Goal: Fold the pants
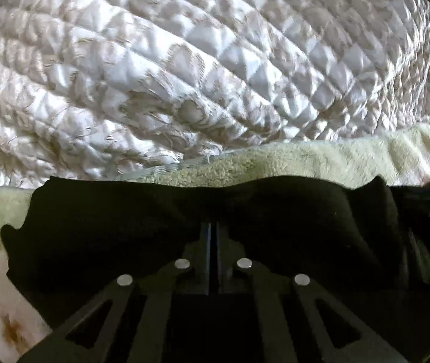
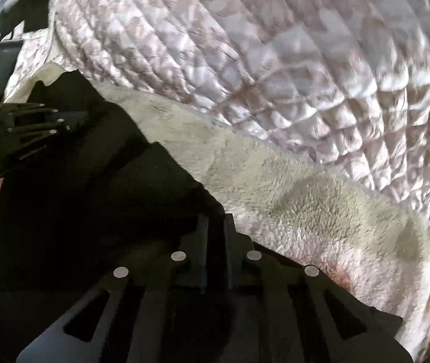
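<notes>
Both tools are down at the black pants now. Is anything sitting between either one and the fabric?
Nothing visible. The left tool and the right tool are both shut directly on the black pants. Only the fleece blanket and quilt lie beyond.

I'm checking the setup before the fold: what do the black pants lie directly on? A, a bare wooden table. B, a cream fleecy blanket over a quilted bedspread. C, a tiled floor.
B: the black pants rest on a cream fleecy blanket, with the quilted bedspread beyond it.
</notes>
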`<state>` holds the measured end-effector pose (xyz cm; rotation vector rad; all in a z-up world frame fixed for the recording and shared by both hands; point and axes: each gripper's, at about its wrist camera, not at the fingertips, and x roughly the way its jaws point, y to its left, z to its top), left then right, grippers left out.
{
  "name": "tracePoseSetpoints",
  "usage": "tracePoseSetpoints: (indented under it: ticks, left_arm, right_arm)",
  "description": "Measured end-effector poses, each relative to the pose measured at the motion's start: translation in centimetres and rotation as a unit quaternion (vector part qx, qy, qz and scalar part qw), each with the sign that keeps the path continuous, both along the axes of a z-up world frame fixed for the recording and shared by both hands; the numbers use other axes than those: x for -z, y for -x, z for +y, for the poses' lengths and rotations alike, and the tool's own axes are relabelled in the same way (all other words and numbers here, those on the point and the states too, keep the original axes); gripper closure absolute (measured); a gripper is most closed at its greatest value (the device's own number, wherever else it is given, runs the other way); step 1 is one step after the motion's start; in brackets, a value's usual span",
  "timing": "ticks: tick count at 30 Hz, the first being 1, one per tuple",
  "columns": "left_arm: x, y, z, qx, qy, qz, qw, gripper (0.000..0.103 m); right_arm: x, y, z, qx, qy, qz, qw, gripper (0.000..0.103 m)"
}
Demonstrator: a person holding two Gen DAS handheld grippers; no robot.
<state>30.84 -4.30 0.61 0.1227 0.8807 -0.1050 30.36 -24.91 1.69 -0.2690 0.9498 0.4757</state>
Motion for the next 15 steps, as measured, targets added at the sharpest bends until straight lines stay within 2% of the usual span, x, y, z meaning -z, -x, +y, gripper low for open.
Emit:
tracePoseSetpoints:
  ticks: [6,9,12,15]
  left_arm:
    - [-5.7,5.5,2.6,-0.018,0.052,-0.051,0.9972,0.101]
    - [-8.4,10.5,3.8,-0.02,0.072,-0.075,0.9943,0.101]
    - [-9.9,14.9,4.6,-0.023,0.092,-0.087,0.9917,0.101]
    - [-9.8,20.1,5.3,-0.029,0.112,-0.082,0.9898,0.101]
  right_arm:
    - [-6.1,5.5,-1.2,0.004,-0.049,-0.052,0.997,0.096]
    - [-8.8,11.2,-1.9,0.004,-0.083,-0.073,0.994,0.096]
    - [-10.3,17.0,-2.2,0.006,-0.111,-0.081,0.99,0.096]
    - [-10.0,21.9,-2.5,0.014,-0.134,-0.066,0.989,0.096]
